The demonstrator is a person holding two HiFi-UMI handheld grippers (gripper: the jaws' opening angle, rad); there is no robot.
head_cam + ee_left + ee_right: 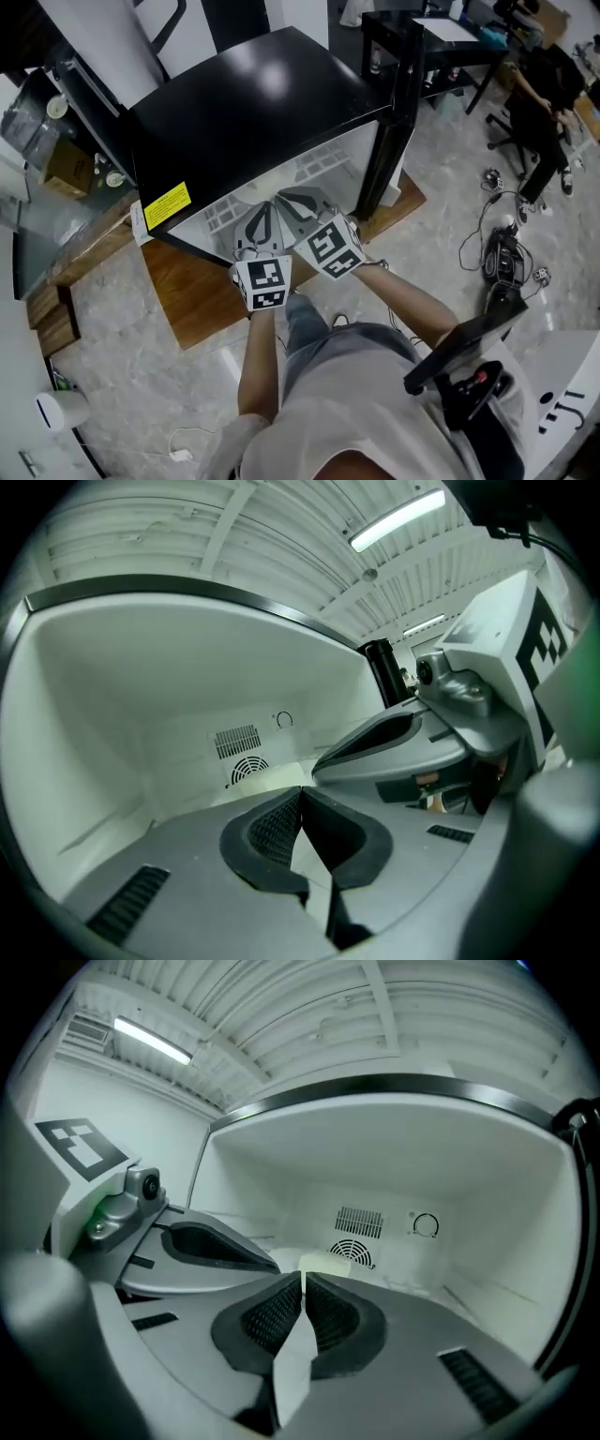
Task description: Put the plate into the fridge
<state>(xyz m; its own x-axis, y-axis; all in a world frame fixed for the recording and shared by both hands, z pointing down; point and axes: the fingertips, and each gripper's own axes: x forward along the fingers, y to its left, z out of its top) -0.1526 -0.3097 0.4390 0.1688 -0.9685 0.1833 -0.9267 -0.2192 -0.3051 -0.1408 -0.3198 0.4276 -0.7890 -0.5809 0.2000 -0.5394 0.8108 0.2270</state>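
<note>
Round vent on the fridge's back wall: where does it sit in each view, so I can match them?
Head view: not in it; the fridge shows mostly its black top.
Left gripper view: round vent below the middle, left of centre.
Right gripper view: below the middle, just right of centre.
Shared landmark: the slotted grille just above the vent, in both gripper views.

We're on the fridge (pixel 253 94) now: its black top is glossy and throws the light back. The inner wall (pixel 141 714) looks like smooth white plastic with a soft sheen. The left gripper (pixel 302 794) and the right gripper (pixel 304 1279) have matt grey plastic shells, and their pads (pixel 272 1316) look like dark ribbed rubber. Under the fridge we see a wooden board (pixel 187 300), smooth and brown, on a floor (pixel 122 375) of pale mottled stone. The yellow sticker (pixel 167 203) looks like paper.
</note>
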